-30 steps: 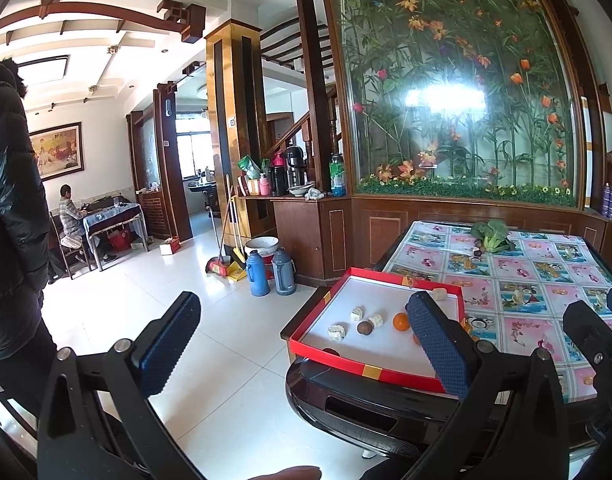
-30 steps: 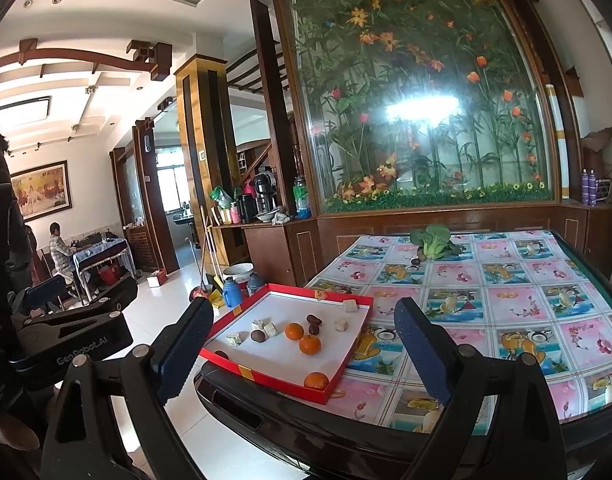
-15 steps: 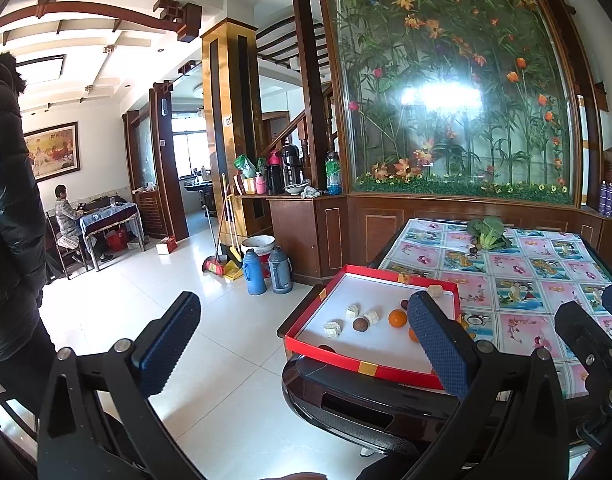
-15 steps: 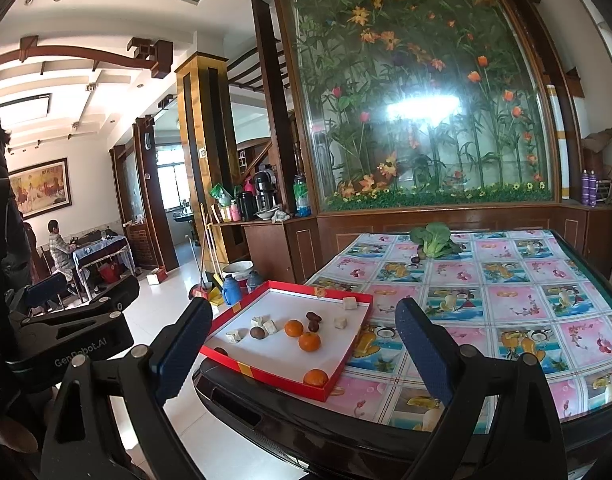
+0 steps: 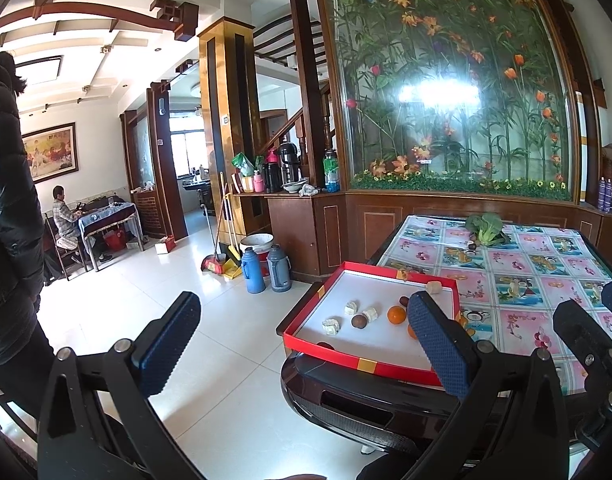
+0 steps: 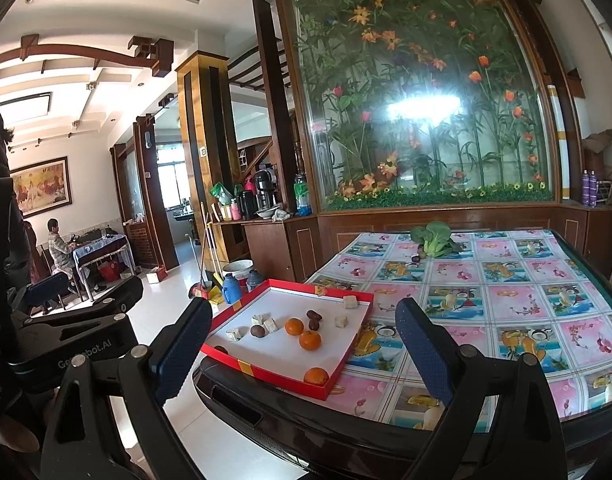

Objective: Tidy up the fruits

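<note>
Left gripper (image 5: 302, 338): held in the air short of the table's near left corner; fingers spread wide apart, nothing between them.
Right gripper (image 6: 306, 338): held in the air before the table's near edge; fingers likewise spread wide, nothing gripped.
Table (image 6: 505, 308): covered by a cloth printed with fruit pictures, dark rim all round.
Tray (image 6: 266, 370): red-walled, white inside, set at the table's near left corner.
Oranges (image 6: 309, 340): three are seen in the right wrist view, two near the tray's middle and one in its near corner by the wall.
Brown fruits (image 6: 258, 331): small, dark, scattered among pale cubes (image 6: 270, 325) in the tray (kind cannot be told).
Leafy greens (image 6: 433, 240): lying near the table's far edge, well apart from the tray.
</note>
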`<state>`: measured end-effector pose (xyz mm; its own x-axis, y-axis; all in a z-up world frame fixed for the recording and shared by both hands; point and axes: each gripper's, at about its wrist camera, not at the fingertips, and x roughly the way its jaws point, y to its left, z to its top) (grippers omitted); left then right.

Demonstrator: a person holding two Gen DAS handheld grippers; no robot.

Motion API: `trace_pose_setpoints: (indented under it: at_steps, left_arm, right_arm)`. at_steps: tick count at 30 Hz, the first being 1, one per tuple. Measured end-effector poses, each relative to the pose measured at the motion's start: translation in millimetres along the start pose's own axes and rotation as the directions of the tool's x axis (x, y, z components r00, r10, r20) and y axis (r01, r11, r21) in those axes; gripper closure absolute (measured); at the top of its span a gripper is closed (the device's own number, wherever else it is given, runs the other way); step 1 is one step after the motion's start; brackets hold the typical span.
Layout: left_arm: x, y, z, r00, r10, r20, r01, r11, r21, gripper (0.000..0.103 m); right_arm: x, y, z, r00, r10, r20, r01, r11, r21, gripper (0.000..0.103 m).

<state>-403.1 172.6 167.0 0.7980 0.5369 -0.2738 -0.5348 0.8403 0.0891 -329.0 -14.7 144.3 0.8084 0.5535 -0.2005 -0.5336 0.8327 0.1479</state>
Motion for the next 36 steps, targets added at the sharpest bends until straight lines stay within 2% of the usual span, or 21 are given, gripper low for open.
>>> trace_pose_setpoints:
  at_steps: [36]
  left_arm:
    - [5,7,-3,1.000,-0.009,-0.012,0.008,1.000,-0.015,0.000]
  right_arm:
    - [1,0,-5,1.000,0.002,-0.006,-0.002,1.000,-0.004,0.009]
